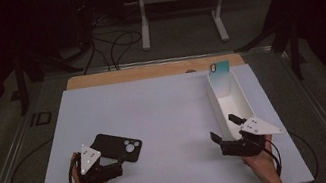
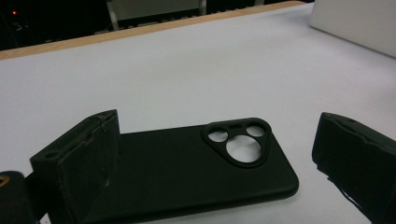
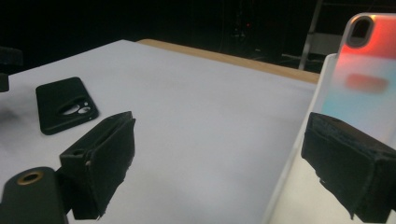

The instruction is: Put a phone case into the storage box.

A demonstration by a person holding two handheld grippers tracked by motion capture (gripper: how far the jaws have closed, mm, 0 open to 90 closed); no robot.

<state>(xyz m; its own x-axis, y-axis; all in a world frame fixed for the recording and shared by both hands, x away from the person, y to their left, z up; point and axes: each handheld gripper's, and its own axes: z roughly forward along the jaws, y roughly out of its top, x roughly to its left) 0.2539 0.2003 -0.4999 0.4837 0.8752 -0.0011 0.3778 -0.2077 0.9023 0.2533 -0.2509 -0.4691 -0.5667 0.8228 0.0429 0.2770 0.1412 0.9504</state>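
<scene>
The room around the desk (image 1: 164,111) is dark, so the stand legs and cables beyond its far edge are hard to make out. In the left gripper view the near end of the black phone case (image 2: 187,172) runs behind the left-hand jaw and off the bottom of the picture, so that end cannot be seen. In the right gripper view the white tray (image 3: 299,154) is cut off at the right and bottom edges, and the pale phone case (image 3: 369,74) standing in it is partly covered by a jaw.

The black phone case (image 1: 117,146) lies flat, back up, near the desk's front left corner. It is matte black with rounded corners and a rounded three-sided camera cut-out holding one large hole and smaller ones.

The left gripper (image 1: 109,171) sits just at the case's near edge, its jaws wide apart with the case between them, not clamped. The right gripper (image 1: 227,133) is near the front right corner, jaws also apart, straddling the near end of the white tray (image 1: 232,104); one jaw is inside the tray, one outside. The pale phone case (image 1: 220,68) leans upright at the tray's far end, teal in the high view, with a reddish tint in the right gripper view
</scene>
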